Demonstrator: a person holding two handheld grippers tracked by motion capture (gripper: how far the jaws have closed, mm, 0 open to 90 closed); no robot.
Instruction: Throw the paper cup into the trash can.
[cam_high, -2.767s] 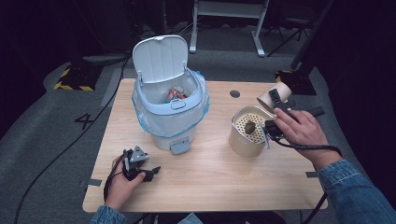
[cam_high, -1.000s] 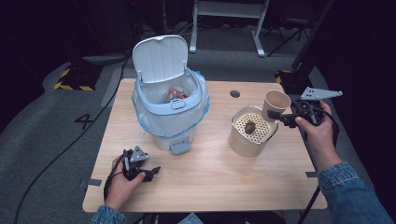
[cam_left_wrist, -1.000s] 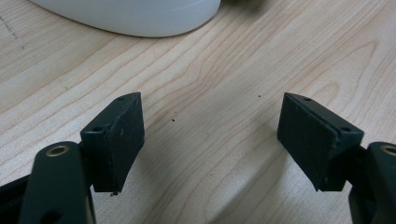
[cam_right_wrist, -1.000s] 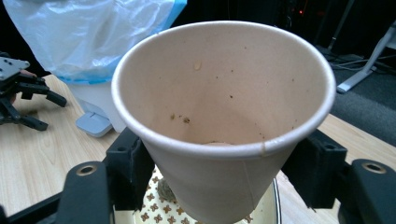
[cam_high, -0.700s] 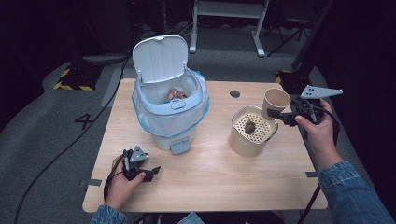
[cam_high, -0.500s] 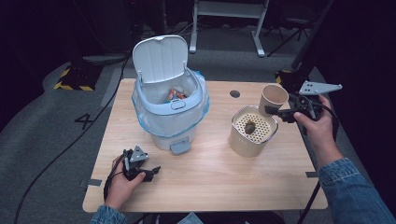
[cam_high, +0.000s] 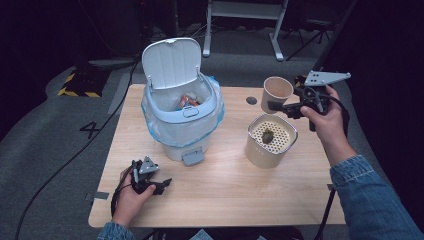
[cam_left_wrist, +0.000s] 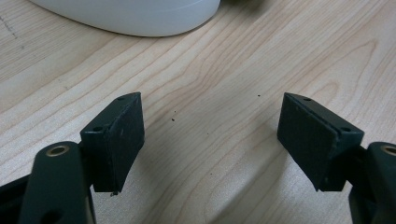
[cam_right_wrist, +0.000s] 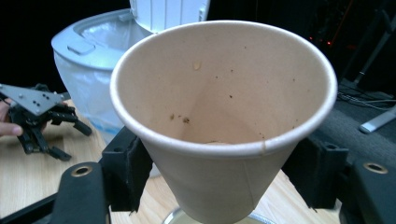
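Observation:
A tan paper cup (cam_high: 276, 91) hangs upright above the table, just beyond the beige canister (cam_high: 260, 150). My right gripper (cam_high: 278, 104) is shut on it. In the right gripper view its pads (cam_right_wrist: 126, 168) press both sides of the cup (cam_right_wrist: 224, 116); the jaws have just been opening a little with the cup still between them. The cup holds only a few dark specks. A dark lump (cam_high: 268, 136) lies on the canister's perforated insert. My left gripper (cam_high: 162, 184) rests on the table's near left, open, with bare wood between its pads (cam_left_wrist: 119, 140).
A pale blue pedal bin (cam_high: 182, 120) with a plastic liner stands at the table's back left, lid raised, scraps inside. A small dark disc (cam_high: 251, 100) lies on the table (cam_high: 225, 190) behind the canister. A cable trails off the left edge.
My right hand has carried the paper cup up and to the left, closer to the canister. The left hand and its gripper have not moved.

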